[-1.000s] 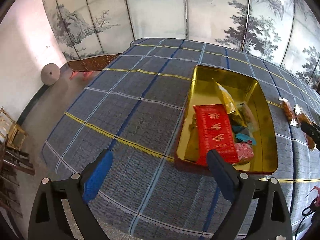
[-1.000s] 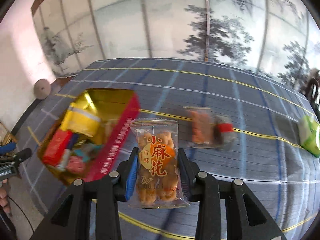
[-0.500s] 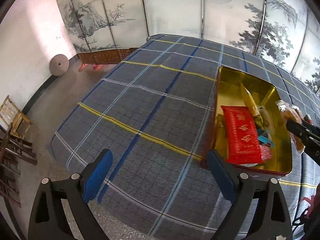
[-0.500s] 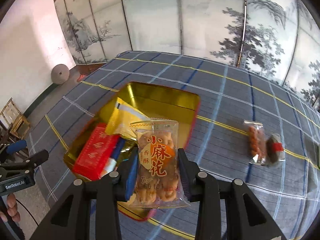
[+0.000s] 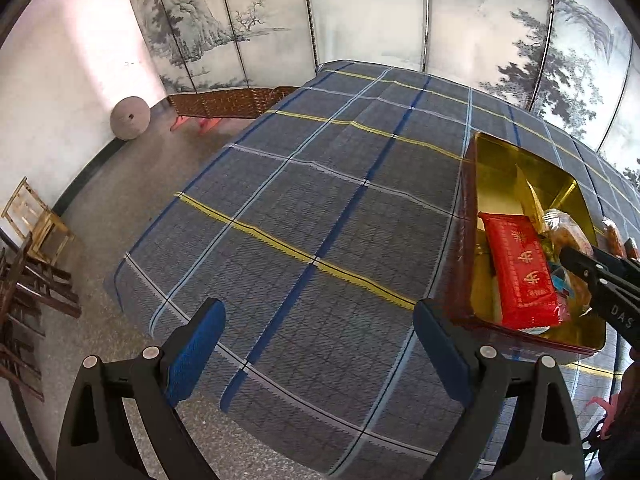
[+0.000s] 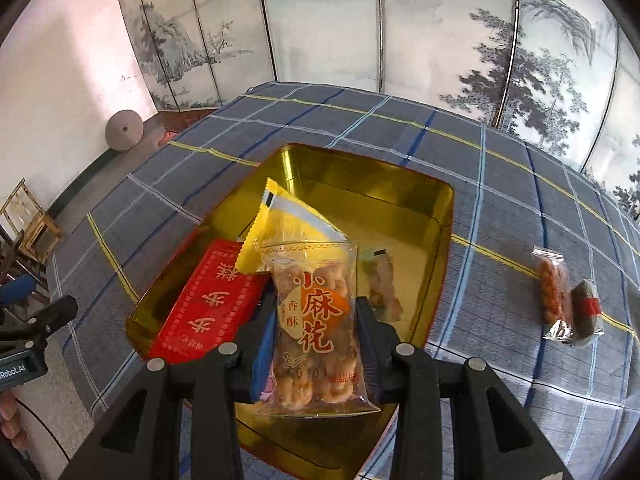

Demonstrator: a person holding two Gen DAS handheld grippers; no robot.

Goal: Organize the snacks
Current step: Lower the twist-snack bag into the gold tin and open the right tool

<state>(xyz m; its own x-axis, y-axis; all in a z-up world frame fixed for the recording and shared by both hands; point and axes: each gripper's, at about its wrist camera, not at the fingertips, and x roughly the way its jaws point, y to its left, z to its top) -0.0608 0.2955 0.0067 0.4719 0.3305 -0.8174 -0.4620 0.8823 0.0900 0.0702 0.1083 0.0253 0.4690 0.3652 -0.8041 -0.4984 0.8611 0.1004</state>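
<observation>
We have two fisheye views, each looking forward and steeply down along a claw's fingers. Our left wrist view sits off the counter's near left corner, with the left claw framing bare plaid cloth and floor, and the gold tin at the right edge. Our right wrist view hangs close over that same tin, facing the painted screen. Both share the tin, the red packet, the screen and the cloth; each catches the other claw at its margin.
</observation>
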